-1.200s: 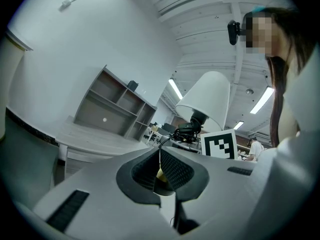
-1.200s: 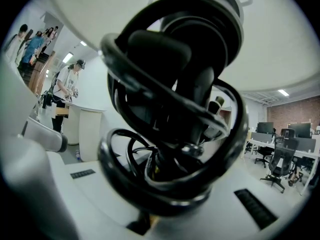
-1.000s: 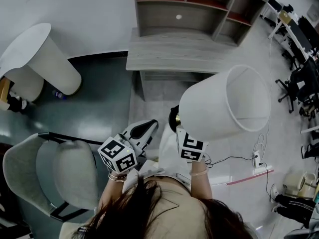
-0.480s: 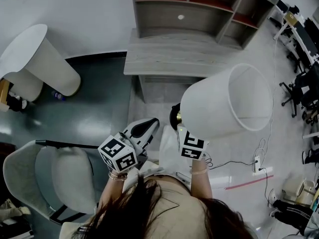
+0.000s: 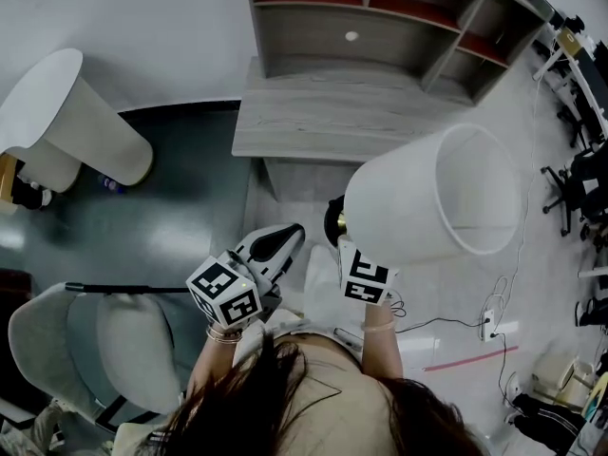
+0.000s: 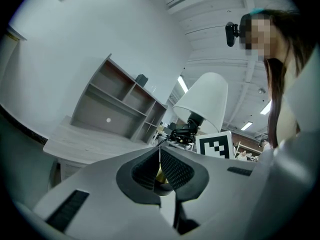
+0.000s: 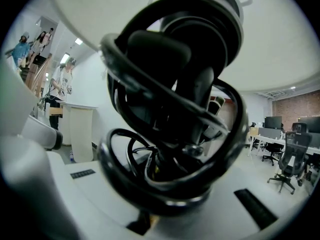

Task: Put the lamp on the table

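A lamp with a white drum shade (image 5: 432, 198) and a black socket wound with black cord (image 7: 175, 99) hangs tilted above the floor, short of the grey wooden table (image 5: 342, 126). My right gripper (image 5: 344, 245) is shut on the lamp just under the socket; its fingertips are hidden by the shade and cord. To the lamp's left, my left gripper (image 5: 285, 238) has its jaws together and touches nothing. In the left gripper view the left gripper (image 6: 160, 156) points level, with the table (image 6: 85, 144) ahead and the lamp (image 6: 202, 101) to its right.
A shelf unit (image 5: 380, 17) stands at the back of the table. A white cone-shaped lamp shade (image 5: 71, 122) lies at the far left and a grey armchair (image 5: 95, 350) is at the lower left. A power strip and cable (image 5: 489, 302) lie on the floor; office chairs (image 5: 579, 179) stand at the right.
Both grippers and the lamp have moved forward towards the table. The armchair and floor have slid down in the head view. Neither grip has changed.
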{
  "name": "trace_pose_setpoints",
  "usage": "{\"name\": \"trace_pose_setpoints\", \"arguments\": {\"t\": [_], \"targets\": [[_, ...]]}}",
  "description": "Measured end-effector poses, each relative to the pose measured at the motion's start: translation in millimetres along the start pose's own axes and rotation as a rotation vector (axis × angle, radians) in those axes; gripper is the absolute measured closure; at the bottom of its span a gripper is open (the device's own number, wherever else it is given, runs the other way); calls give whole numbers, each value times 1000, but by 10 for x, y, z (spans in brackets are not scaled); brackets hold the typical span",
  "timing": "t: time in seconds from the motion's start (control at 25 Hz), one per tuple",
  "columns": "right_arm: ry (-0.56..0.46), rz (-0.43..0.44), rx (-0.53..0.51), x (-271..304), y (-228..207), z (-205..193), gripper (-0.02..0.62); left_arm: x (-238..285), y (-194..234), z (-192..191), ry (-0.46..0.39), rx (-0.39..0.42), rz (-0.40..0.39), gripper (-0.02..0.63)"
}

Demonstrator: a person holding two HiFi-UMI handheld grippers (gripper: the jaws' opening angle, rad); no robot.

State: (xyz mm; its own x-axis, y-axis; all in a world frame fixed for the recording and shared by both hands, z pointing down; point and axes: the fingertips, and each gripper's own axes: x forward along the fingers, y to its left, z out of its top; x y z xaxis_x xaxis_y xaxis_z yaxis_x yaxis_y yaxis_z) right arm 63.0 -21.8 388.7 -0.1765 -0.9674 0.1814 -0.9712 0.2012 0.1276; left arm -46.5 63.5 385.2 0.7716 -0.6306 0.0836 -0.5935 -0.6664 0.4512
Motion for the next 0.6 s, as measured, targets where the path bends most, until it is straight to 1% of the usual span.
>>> {"name": "trace_pose_setpoints", "arguments": {"t": [0.6], "targets": [[19, 51, -21, 984, -214, 96, 577, 638, 563, 394, -16, -12, 40, 592]]}}
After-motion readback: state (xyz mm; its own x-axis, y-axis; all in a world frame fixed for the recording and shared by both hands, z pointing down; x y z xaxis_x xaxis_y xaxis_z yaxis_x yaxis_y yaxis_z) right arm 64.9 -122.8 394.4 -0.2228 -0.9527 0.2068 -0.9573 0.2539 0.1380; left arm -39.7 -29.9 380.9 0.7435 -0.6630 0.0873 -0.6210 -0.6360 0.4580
